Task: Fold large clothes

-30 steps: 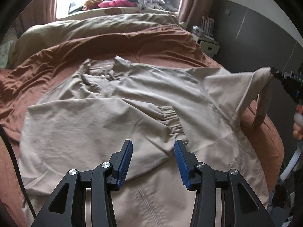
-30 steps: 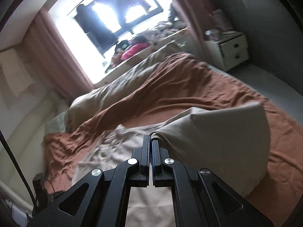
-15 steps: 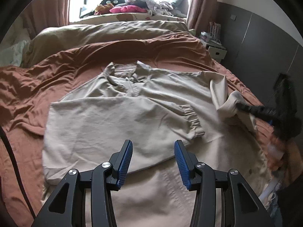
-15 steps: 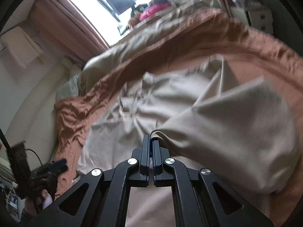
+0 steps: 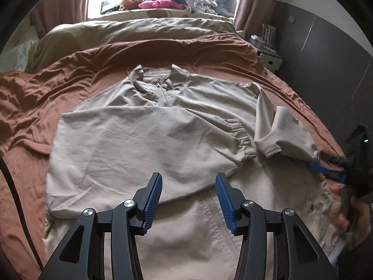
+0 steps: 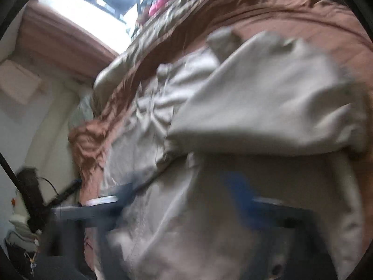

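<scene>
Spread across the rust-brown bed [image 5: 58, 98], the beige jacket [image 5: 144, 144] is kept flat for folding (right sleeve [image 5: 286, 135] dropped inward), left gripper [image 5: 187, 198] and blurred right gripper [image 6: 186, 196] both parted wide, holding nothing.

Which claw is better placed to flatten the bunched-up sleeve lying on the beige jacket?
Right, probably. The right claw sits beside the bunched sleeve, apparently open. The left claw hovers open over the jacket's lower middle, farther from that sleeve.

A home bedroom: a bed [image 5: 70, 88] with rust-brown bedding, curtains [image 5: 251, 4] at the window, and a white nightstand [image 5: 270, 60] alongside
</scene>
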### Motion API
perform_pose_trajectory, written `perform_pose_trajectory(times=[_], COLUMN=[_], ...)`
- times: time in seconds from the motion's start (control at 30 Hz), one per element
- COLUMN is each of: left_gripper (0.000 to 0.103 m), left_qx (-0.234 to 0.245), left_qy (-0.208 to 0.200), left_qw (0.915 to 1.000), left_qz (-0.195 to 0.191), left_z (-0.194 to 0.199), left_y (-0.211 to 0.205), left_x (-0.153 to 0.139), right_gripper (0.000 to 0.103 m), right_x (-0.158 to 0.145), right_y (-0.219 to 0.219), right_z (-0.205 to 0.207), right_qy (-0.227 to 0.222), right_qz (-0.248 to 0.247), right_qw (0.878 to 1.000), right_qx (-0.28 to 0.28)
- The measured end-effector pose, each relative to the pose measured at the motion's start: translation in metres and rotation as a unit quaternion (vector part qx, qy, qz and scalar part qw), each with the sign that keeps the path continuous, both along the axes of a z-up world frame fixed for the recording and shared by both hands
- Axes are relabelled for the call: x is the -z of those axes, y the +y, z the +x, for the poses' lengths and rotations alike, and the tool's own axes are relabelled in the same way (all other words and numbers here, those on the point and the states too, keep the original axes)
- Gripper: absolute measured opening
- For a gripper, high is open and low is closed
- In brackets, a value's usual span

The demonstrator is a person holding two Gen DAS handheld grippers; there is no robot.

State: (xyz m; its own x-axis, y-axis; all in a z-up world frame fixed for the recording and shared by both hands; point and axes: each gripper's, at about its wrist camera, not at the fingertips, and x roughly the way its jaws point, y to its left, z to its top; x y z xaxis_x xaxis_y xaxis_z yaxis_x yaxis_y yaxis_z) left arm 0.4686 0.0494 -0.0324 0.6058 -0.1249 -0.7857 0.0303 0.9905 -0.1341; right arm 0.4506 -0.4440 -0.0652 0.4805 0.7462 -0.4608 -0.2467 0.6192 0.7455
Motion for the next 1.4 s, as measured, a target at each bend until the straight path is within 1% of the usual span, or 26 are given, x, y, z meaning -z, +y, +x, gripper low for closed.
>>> perform_pose_trajectory(times=[0.07,0.1,0.17,0.27,0.33,0.4,0.5,0.53,0.57,0.6,0.63,0.67,0.7,0.73,0.77,0.8,0.83,0.93,1.07,1.1,1.13,1.17,1.27,1.33,1.37,1.4], left_gripper=[0.05,0.05,0.05,0.05,0.05,0.05,0.05,0.05,0.05,0.05,0.05,0.05,0.05,0.05,0.05,0.05,0.05,0.05,0.05,0.05,0.05,0.05,0.05,0.05,0.05,0.05], left_qx=[0.005,0.008,0.014,0.022,0.026,0.028,0.032,0.032,0.032,0.032,0.031,0.031,0.03,0.028,0.023,0.018,0.011,-0.013,-0.035,-0.037,-0.039,-0.041,-0.053,-0.06,-0.066,-0.07], left_qy=[0.002,0.003,0.005,0.007,0.011,0.015,0.021,0.022,0.021,0.021,0.021,0.02,0.019,0.017,0.013,0.011,0.008,0.004,0.007,0.007,0.006,0.004,-0.004,-0.007,-0.01,-0.012], left_qw=[1.0,1.0,0.9999,0.9997,0.9996,0.9995,0.9993,0.9993,0.9993,0.9993,0.9993,0.9993,0.9993,0.9994,0.9995,0.9996,0.9998,0.9999,0.9991,0.9989,0.9988,0.9987,0.9977,0.997,0.9966,0.9962], left_qz=[-0.002,-0.003,-0.004,-0.002,-0.001,-0.001,0.001,0.001,0.001,0.003,0.004,0.007,0.009,0.011,0.015,0.017,0.017,0.001,-0.025,-0.028,-0.029,-0.031,-0.042,-0.047,-0.049,-0.05], left_z=[0.002,0.003,0.004,0.005,0.006,0.008,0.008,0.007,0.006,0.004,0.003,-0.001,-0.002,-0.005,-0.009,-0.012,-0.014,-0.022,-0.033,-0.035,-0.037,-0.04,-0.05,-0.056,-0.061,-0.064], left_y=[-0.008,-0.012,-0.02,-0.028,-0.032,-0.035,-0.035,-0.033,-0.031,-0.03,-0.027,-0.022,-0.018,-0.014,-0.006,0.0,0.007,0.029,0.053,0.057,0.061,0.065,0.084,0.095,0.104,0.11], left_x=[0.003,0.005,0.008,0.013,0.017,0.021,0.024,0.025,0.025,0.024,0.024,0.022,0.021,0.02,0.017,0.015,0.014,0.013,0.019,0.019,0.02,0.02,0.019,0.019,0.018,0.018], right_gripper=[0.1,0.1,0.1,0.1,0.1,0.1,0.1,0.1,0.1,0.1,0.1,0.1,0.096,0.069,0.05,0.038,0.033,0.023,0.019,0.016,0.007,0.005,0.003,0.002,0.002,0.002], right_x=[-0.003,-0.002,0.002,0.018,0.025,0.034,0.045,0.048,0.048,0.05,0.055,0.057,0.057,0.058,0.056,0.052,0.051,0.027,-0.022,-0.036,-0.046,-0.06,-0.089,-0.103,-0.117,-0.123], right_y=[-0.035,-0.047,-0.081,-0.124,-0.14,-0.147,-0.145,-0.143,-0.137,-0.134,-0.123,-0.123,-0.127,-0.121,-0.121,-0.123,-0.123,-0.129,-0.116,-0.109,-0.103,-0.092,-0.072,-0.042,-0.023,-0.014], right_z=[-0.002,-0.002,-0.002,0.002,0.006,0.016,0.037,0.046,0.044,0.054,0.059,0.061,0.054,0.053,0.051,0.055,0.054,0.051,0.041,0.039,0.038,0.034,0.019,0.006,0.003,-0.006], right_qy=[-0.001,0.0,0.006,0.036,0.05,0.062,0.084,0.089,0.092,0.098,0.102,0.101,0.096,0.092,0.089,0.097,0.096,0.059,0.004,-0.009,-0.018,-0.034,-0.069,-0.099,-0.116,-0.128], right_qz=[0.017,0.016,-0.001,0.0,-0.012,-0.014,-0.002,-0.001,-0.001,-0.001,0.001,0.001,-0.003,-0.008,-0.021,-0.039,-0.04,-0.032,-0.051,-0.055,-0.057,-0.059,-0.065,-0.08,-0.084,-0.085], right_qw=[0.999,0.999,0.996,0.99,0.986,0.985,0.987,0.987,0.988,0.987,0.987,0.986,0.986,0.986,0.985,0.983,0.983,0.985,0.986,0.987,0.987,0.988,0.988,0.986,0.985,0.985], right_qx=[0.028,0.041,0.086,0.139,0.158,0.158,0.136,0.13,0.127,0.125,0.126,0.13,0.133,0.139,0.146,0.149,0.152,0.156,0.158,0.153,0.148,0.138,0.119,0.104,0.093,0.083])
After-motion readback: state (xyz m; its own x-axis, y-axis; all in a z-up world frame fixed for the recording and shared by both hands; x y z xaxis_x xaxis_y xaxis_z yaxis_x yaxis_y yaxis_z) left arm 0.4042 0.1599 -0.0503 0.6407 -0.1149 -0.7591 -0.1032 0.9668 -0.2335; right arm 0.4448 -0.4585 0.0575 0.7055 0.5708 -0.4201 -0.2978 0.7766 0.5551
